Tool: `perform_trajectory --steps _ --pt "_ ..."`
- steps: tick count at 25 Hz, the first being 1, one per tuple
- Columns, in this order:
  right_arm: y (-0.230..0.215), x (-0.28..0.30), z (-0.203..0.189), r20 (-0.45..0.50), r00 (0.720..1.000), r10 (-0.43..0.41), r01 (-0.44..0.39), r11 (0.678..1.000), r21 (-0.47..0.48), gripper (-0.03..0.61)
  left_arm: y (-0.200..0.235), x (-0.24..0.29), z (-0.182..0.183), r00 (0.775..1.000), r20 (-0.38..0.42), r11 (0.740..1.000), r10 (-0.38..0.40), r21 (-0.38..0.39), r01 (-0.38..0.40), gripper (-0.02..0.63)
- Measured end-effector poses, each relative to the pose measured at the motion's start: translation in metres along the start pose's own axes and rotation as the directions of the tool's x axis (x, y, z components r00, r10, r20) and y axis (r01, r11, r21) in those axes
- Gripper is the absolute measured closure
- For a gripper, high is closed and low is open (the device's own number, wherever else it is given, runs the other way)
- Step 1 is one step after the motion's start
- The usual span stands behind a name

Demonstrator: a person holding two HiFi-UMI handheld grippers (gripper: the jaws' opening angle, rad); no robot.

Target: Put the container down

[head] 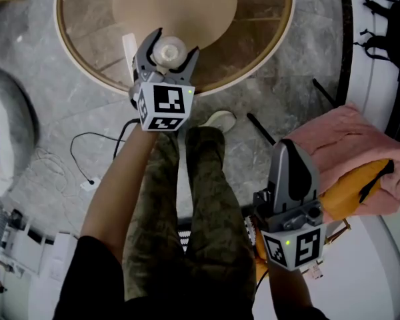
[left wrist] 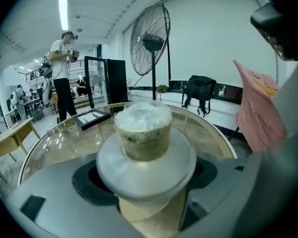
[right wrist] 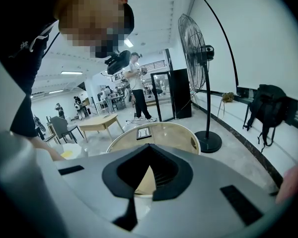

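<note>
Left gripper (head: 175, 47): you hold it out ahead of you, with its jaws spread wide and pressing on the container from both sides.
Container (left wrist: 143, 133): it stands upright between the left jaws. Its broad white lower part sits at jaw level, where the pads grip it. The narrower pale cup and its clear domed lid rise above the jaws.
Table (head: 267, 45): the round glass top lies below and beyond the left jaws, and the container hangs over its near part. No view shows whether the container's base touches the glass.
Right gripper (head: 291, 151): you hold it low at your right side, well apart from the left one. Its jaws are brought together with nothing between them. Only a small dark gap is left behind the tips, and a slice of the table shows through it.
Pink cloth (head: 347, 145): it lies just to the right of the right jaws, draped over an orange thing (head: 357, 182).
Fan (left wrist: 150, 38): it stands upright on its pole, straight beyond the left jaws and past the far rim of the table.
Backpack (left wrist: 198, 90): it is beyond the left jaws and a little to their right, on the ledge by the wall.
Person (left wrist: 59, 73): they stand far beyond the left jaws, off to the left, with their hands raised at chest height.
Trousers (head: 200, 199): your camouflage-patterned legs show between the two grippers.
</note>
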State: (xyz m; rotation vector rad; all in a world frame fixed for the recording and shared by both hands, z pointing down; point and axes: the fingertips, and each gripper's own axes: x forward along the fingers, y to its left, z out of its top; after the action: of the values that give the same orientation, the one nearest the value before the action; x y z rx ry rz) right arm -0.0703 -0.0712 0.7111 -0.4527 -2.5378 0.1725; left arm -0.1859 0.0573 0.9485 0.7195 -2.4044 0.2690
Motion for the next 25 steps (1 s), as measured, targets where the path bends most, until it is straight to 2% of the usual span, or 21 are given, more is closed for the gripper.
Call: perform_trajectory --steps 10,15,18,22,25 --pt "-0.006 -0.019 -0.002 0.008 1.000 -0.027 0.027 0.999 -0.017 0.557 -0.001 -0.007 -0.001 1.000 0.014 1.000 -0.014 -0.008 0.014 0.244" --pt "0.002 -0.022 -0.002 -0.010 1.000 -0.028 0.027 0.999 -0.030 0.557 0.013 -0.036 -0.014 1.000 -0.003 0.998 -0.007 -0.067 0.007 0.221" --pt "0.006 -0.022 0.002 -0.031 0.999 -0.027 0.025 0.999 -0.047 0.557 0.015 -0.063 -0.010 1.000 0.004 0.995 -0.019 -0.098 0.019 0.222" --pt "0.019 -0.029 0.029 -0.026 0.999 -0.028 0.028 1.000 -0.011 0.557 0.019 -0.117 0.022 0.998 0.037 0.981 -0.042 -0.188 0.048 0.222" --pt "0.032 -0.046 0.077 -0.002 0.999 -0.043 0.043 0.999 0.002 0.557 0.024 -0.187 0.083 0.993 0.108 0.973 -0.045 -0.221 0.068 0.224"
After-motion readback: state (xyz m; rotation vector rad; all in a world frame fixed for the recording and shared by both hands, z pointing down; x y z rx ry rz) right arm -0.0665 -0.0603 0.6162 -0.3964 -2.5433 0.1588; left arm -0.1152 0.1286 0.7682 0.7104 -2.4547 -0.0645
